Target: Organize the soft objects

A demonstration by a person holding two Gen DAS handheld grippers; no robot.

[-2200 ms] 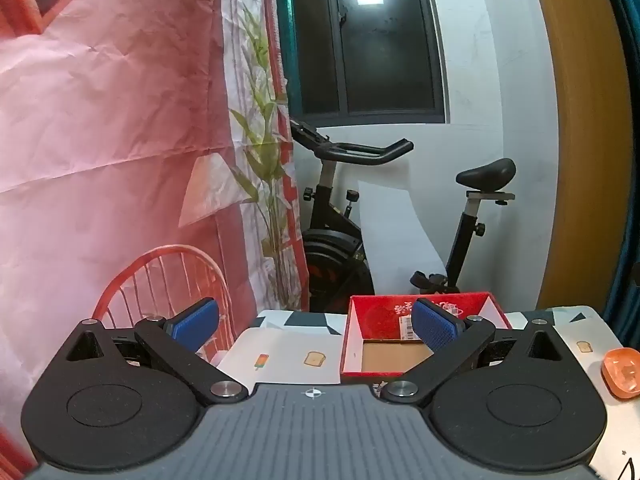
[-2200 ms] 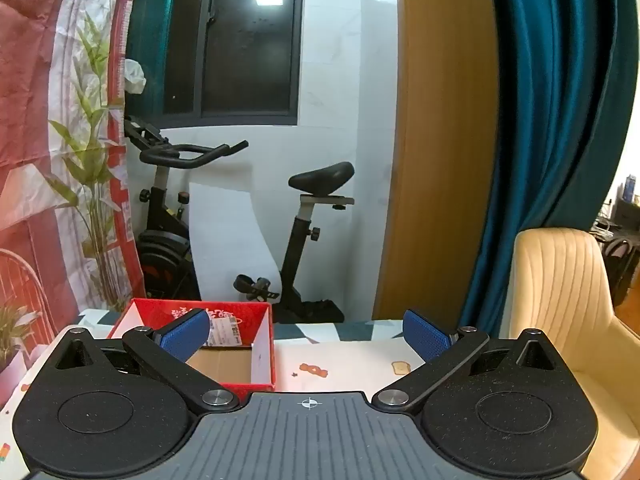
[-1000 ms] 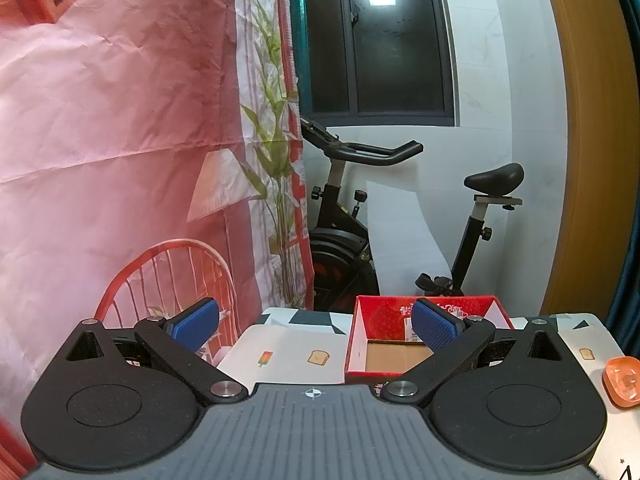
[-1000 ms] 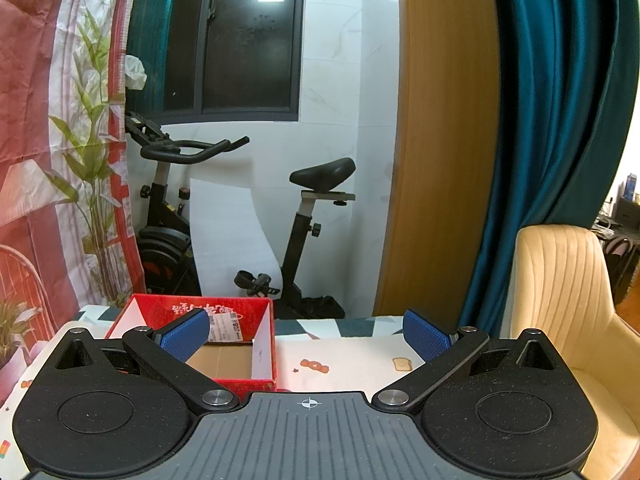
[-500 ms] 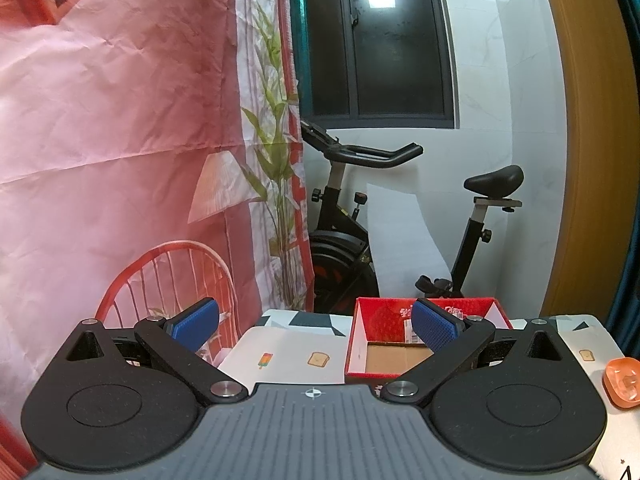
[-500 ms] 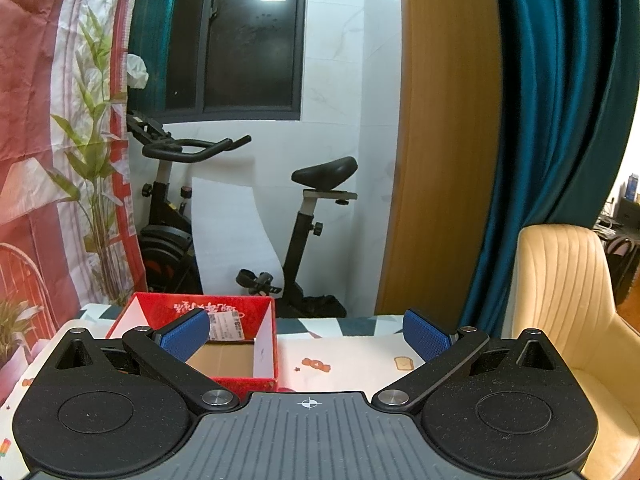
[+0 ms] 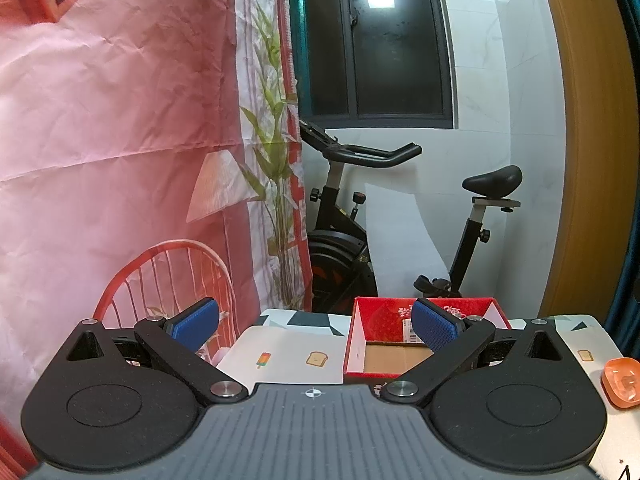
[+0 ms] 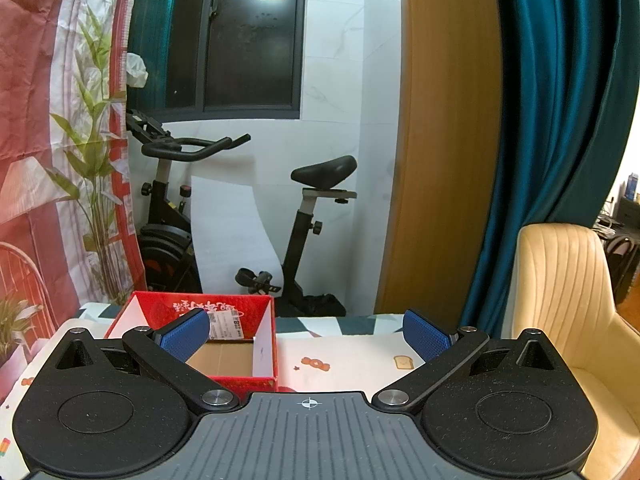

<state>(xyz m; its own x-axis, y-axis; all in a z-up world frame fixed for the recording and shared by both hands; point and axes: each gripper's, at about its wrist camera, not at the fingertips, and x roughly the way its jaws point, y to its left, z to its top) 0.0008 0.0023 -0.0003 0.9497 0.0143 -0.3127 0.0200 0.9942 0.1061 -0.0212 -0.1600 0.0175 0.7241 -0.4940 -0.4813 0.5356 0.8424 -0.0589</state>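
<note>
Where table edge nears, both claws, left claw [image 7: 315, 326] and right claw [image 8: 307, 330], wide above red box [image 8: 266, 322].

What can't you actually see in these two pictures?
- Near tabletop: hidden in both views by the gripper bodies.
- Orange thing: cut off at the left view's right edge; unidentifiable.
- Red box: its floor is partly behind a finger in the right view.
- Box label: too small to read.
</note>
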